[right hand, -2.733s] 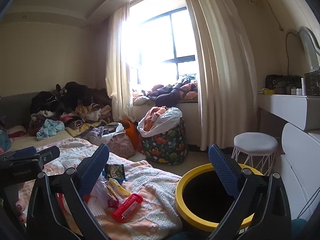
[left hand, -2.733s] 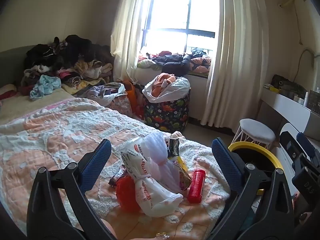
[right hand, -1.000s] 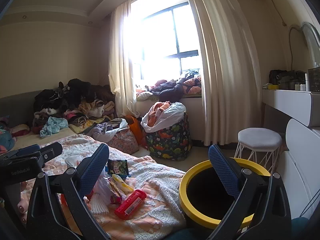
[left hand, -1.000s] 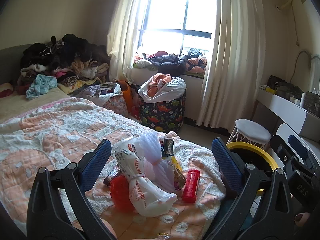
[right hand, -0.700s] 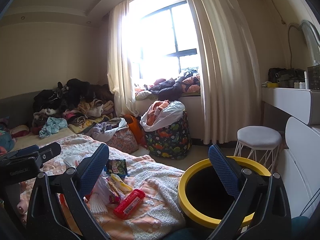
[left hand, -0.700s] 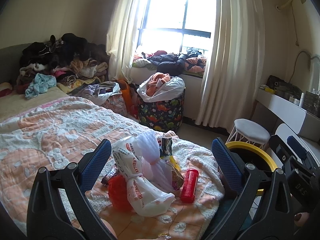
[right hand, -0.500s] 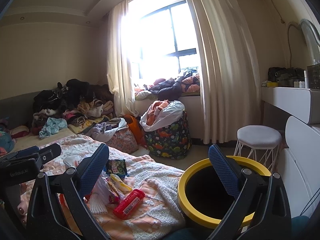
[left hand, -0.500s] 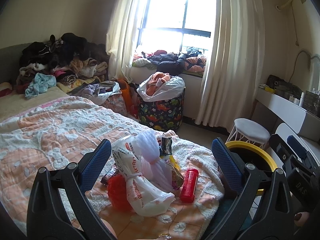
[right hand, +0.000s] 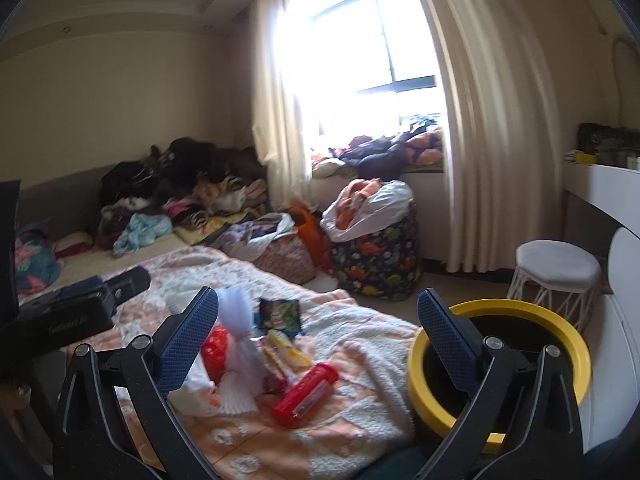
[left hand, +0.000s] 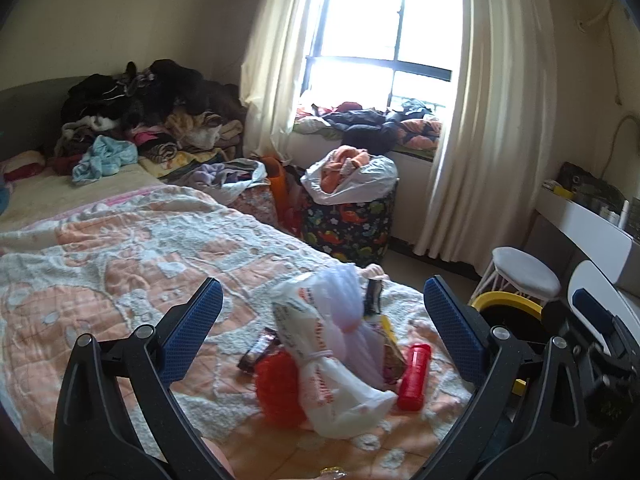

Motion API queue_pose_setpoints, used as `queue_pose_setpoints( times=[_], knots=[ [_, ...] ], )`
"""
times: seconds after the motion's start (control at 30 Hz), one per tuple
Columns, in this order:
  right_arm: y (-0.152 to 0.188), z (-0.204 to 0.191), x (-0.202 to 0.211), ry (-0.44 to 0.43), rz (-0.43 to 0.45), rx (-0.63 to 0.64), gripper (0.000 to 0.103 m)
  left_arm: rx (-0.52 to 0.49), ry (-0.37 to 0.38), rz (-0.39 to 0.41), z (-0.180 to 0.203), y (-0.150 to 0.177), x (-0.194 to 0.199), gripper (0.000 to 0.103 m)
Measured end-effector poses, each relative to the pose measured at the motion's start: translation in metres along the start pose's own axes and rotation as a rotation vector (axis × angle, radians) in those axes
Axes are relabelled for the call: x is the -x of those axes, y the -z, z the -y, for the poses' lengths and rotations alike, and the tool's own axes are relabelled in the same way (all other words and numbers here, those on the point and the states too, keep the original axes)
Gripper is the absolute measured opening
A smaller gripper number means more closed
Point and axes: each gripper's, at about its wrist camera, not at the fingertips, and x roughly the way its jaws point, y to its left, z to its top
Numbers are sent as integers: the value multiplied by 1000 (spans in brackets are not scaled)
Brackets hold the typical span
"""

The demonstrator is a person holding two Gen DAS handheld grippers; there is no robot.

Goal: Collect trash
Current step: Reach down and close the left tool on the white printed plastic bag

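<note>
On the bed [left hand: 120,264], a heap of trash is seen: a red mesh ball [left hand: 276,384], a white plastic bag [left hand: 332,380], wrappers [right hand: 280,346] and a red tube [right hand: 306,388]. The left gripper [left hand: 320,308] is held spread wide above the heap, nothing pinched. The right gripper [right hand: 316,312] is likewise spread and empty. A yellow-rimmed bin [right hand: 500,308] stands just beside the bed. Collection is judged not yet begun; one item must next be closed upon and carried rightward to the bin.

Wrappers [left hand: 332,344] (red tube [left hand: 414,376] alongside) on bed
</note>
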Motion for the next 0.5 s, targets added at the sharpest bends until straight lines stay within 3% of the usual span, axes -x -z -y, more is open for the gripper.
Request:
queue_pose_setpoints(
  times=[0.4,0.5],
  knots=[
    [0,-21,-52,-131,-190,11,97,77,-77,-29,-48,-4,-15,93],
    [2,-19,-64,-145,-231,20,90,92,-63,-45,-56,-5,-22,93]
  ],
)
